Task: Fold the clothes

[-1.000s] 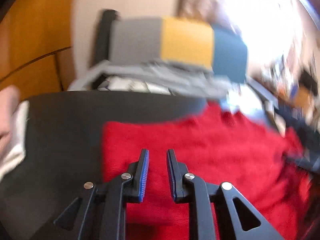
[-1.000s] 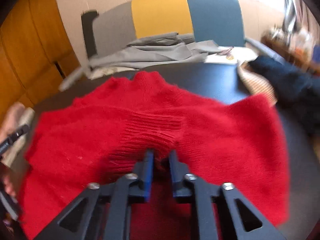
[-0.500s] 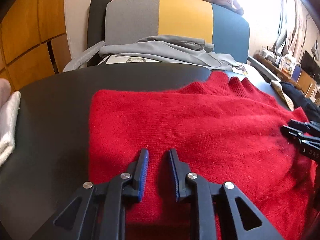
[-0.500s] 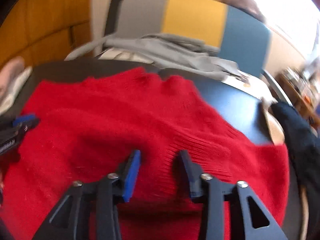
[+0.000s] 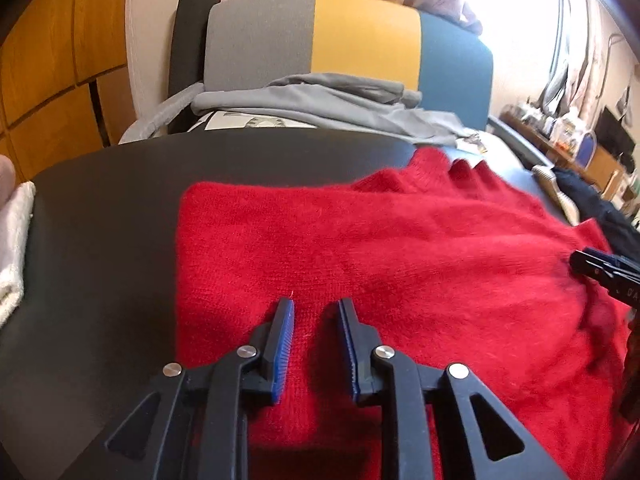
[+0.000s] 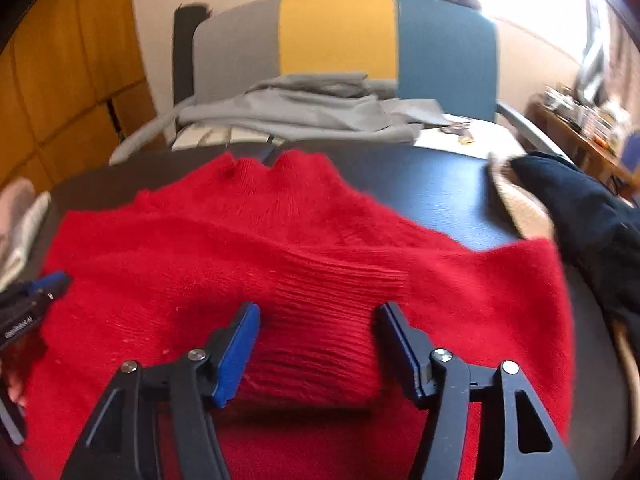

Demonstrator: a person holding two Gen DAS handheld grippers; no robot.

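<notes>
A red knitted sweater (image 5: 400,248) lies spread on the round black table (image 5: 100,240). My left gripper (image 5: 315,305) hovers over the sweater's left part, near its straight left edge; its jaws stand a little apart with nothing between them. In the right wrist view the sweater (image 6: 200,248) has a sleeve folded across its body, ending in a ribbed cuff (image 6: 328,292). My right gripper (image 6: 319,309) straddles that cuff; its jaws are opening and the pads stand off the knit. Each gripper shows at the edge of the other's view: right gripper (image 5: 600,272), left gripper (image 6: 36,296).
Behind the table stands a chair (image 5: 360,40) with a grey, yellow and blue back, and grey clothes (image 5: 320,96) lie heaped on its seat. A dark garment (image 6: 580,208) lies at the table's right edge, a white towel (image 5: 12,240) at its left. Wooden panels line the left wall.
My right gripper has let go of the ribbed cuff and its jaws have spread wide around it. The left gripper stays over the sweater's left part, its jaws barely wider.
</notes>
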